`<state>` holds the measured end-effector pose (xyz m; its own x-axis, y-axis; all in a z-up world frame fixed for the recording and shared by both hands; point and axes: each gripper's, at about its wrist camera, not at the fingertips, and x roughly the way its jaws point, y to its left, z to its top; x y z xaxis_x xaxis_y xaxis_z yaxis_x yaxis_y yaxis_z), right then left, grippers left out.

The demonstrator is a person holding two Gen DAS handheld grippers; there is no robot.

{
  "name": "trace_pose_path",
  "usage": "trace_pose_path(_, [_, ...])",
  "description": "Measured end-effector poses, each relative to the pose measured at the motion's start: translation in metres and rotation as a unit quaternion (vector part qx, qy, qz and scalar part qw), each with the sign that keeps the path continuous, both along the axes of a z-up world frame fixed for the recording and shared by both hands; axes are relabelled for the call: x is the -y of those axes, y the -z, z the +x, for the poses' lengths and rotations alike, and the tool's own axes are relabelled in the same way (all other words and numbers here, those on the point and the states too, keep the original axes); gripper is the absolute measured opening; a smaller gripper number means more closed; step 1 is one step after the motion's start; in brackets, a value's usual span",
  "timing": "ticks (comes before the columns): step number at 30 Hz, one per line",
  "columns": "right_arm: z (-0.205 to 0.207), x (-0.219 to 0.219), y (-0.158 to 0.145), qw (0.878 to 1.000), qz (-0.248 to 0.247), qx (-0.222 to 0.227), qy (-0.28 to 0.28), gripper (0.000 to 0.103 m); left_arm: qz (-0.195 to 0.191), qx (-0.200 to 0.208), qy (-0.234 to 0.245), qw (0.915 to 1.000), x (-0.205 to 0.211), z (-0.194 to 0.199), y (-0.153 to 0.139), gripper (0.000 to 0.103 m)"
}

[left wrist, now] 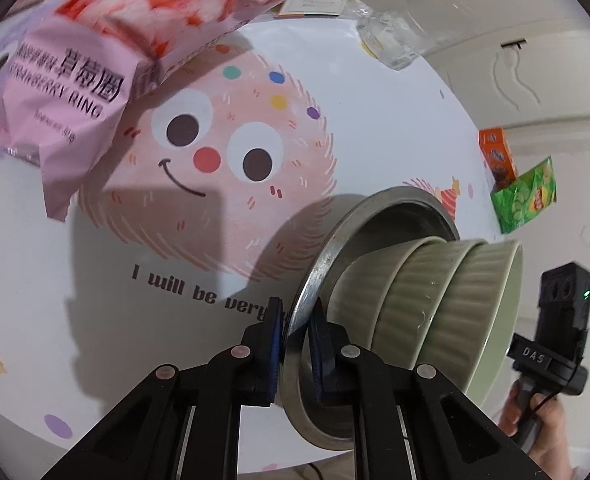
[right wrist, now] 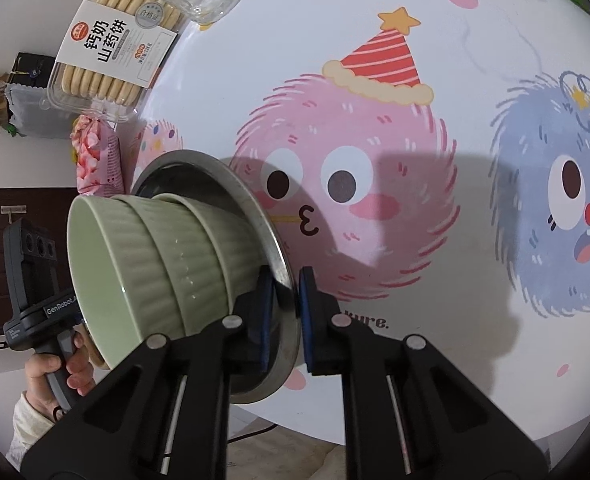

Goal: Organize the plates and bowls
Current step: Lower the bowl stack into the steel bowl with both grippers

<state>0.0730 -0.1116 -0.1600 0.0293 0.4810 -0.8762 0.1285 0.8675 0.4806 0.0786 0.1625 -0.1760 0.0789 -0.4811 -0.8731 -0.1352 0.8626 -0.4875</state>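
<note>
Gripping opposite rims of the metal plate [left wrist: 315, 280], left tongs [left wrist: 295, 320] and right tongs [right wrist: 285, 284] flank its nested green bowls [right wrist: 155, 256].

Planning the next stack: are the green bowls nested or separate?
Nested: three green bowls sit inside one another on the metal plate.
</note>
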Motion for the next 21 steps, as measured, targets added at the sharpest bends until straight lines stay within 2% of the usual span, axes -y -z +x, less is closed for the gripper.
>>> trace_pose_path(10, [0.001, -0.002, -0.008, 0.999, -0.032, 0.028, -0.031, 0.013, 0.016, 0.027, 0.013, 0.9994, 0.014, 0.005, -0.015, 0.009])
trace_pose_path(16, [0.000, 0.012, -0.017, 0.998, -0.029, 0.044, -0.023, 0.013, 0.032, 0.042, 0.039, 0.9979, 0.033, 0.008, -0.022, 0.008])
trace_pose_path(21, [0.001, 0.031, -0.026, 0.997, -0.044, 0.060, -0.019, 0.013, 0.026, 0.052, 0.054, 0.9968, 0.057, 0.018, -0.026, 0.008])
